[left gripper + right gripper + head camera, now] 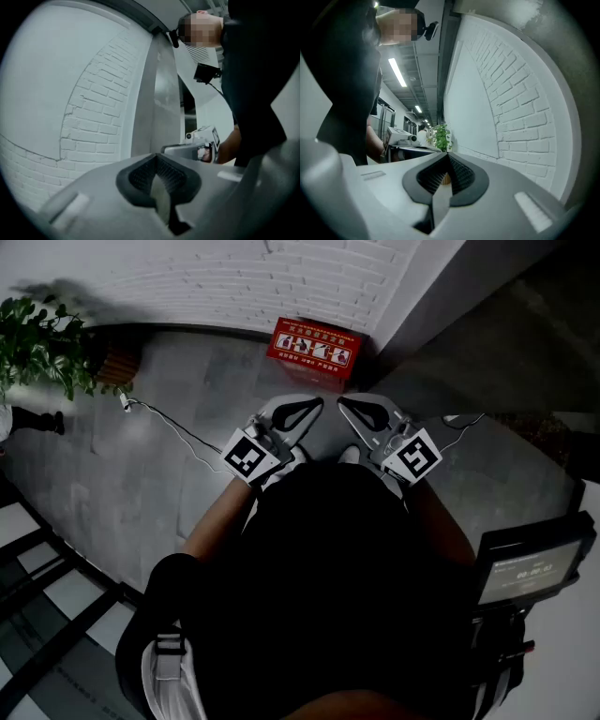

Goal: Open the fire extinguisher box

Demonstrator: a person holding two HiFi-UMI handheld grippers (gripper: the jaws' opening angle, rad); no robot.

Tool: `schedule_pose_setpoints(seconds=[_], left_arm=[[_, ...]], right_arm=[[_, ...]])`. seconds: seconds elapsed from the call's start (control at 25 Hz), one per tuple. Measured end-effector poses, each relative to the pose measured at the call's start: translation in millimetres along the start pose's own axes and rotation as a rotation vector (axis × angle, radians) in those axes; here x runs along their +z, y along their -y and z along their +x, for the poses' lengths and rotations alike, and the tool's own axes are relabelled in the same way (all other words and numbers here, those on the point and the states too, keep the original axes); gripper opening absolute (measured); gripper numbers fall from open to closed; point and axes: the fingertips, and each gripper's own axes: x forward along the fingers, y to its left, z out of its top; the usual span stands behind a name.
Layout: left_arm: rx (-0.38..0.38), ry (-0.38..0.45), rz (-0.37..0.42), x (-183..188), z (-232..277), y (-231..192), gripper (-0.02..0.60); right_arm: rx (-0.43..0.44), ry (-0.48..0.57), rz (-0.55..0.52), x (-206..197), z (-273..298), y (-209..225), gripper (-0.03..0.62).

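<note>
The red fire extinguisher box [314, 345] sits on the grey floor against the white brick wall, its printed lid down. My left gripper [314, 404] and right gripper [345, 404] are held side by side in front of my body, short of the box and apart from it. Both point level and their tips angle toward each other. The left gripper [157, 155] has its jaws together with nothing between them. The right gripper [447, 155] is likewise shut and empty. Neither gripper view shows the box; each shows the other gripper and brick wall.
A potted plant [37, 343] stands at the far left by the wall. A thin cable [178, 432] trails across the floor [141, 484]. A wall corner [412, 306] juts out right of the box. A dark device with a screen [530, 563] is at my right side.
</note>
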Motion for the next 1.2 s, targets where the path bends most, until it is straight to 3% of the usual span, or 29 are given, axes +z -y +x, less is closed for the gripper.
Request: schedule_pose_setpoints(seconds=[0.24,0.56,0.92,1.04,1.2], left_arm=[[0.012,-0.003,0.003,-2.8,1.8,6.1,0.002],[0.061,-0.059,0.006,-7.5,38.2,-6.3,0.002],[0.034,-0.05,0.002,-6.7,20.5,-36.1,0.002],[0.005,-0.048,-0.002,-11.6,16.1,-69.6,0.002],[-0.087,-0.061,-0.025,-26.3,17.0,-133.1,0.002]], right_arm=[[0.0,0.007,-0.004,-2.4,-6.6,1.4,0.009],[0.023,0.032,0.049,-6.3,-23.2,45.3,0.009],[-0.02,0.028,0.061,-5.3,7.3,37.2,0.009],[-0.066,0.018,0.071,-13.0,31.9,50.5,0.009],[-0.174,0.004,0.109,-30.2,84.2,92.9,0.009]])
